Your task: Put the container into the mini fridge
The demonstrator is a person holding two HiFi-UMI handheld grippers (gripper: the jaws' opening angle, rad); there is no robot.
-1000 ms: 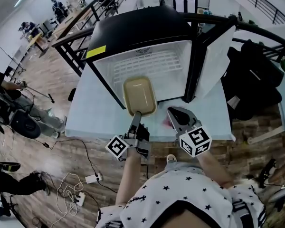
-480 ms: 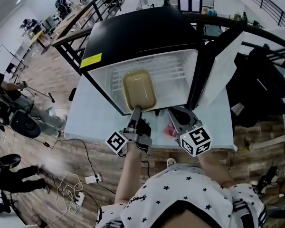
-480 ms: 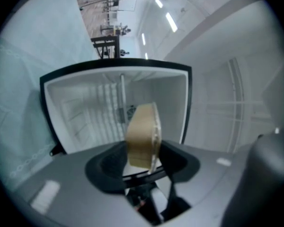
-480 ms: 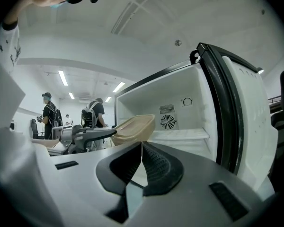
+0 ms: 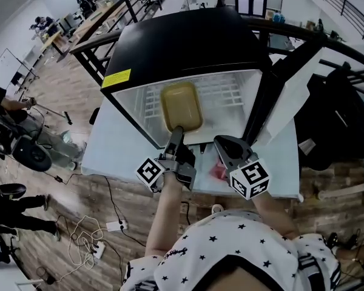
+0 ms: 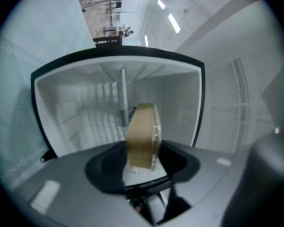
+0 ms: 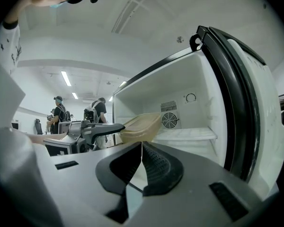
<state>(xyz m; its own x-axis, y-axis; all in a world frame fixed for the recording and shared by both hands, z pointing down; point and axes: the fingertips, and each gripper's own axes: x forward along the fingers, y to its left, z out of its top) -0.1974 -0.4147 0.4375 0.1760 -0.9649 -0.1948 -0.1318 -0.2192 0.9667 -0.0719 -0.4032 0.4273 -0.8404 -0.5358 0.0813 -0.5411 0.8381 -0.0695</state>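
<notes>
A red thing (image 5: pixel 218 172) lies half hidden behind the right gripper (image 5: pixel 221 142).

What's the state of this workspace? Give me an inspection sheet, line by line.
Surface: pale table, carrying the fridge.
Job's things: mini fridge with door open; tan container held at its opening, over the wire shelf.
Clutter: small pink item near the table's front edge.
Grippers: left gripper shut on the container's rim; right gripper shut, empty.
Cables: power strip and loose white cable on the floor.
Surroundings: wood floor, people at left, black bags at right.
</notes>
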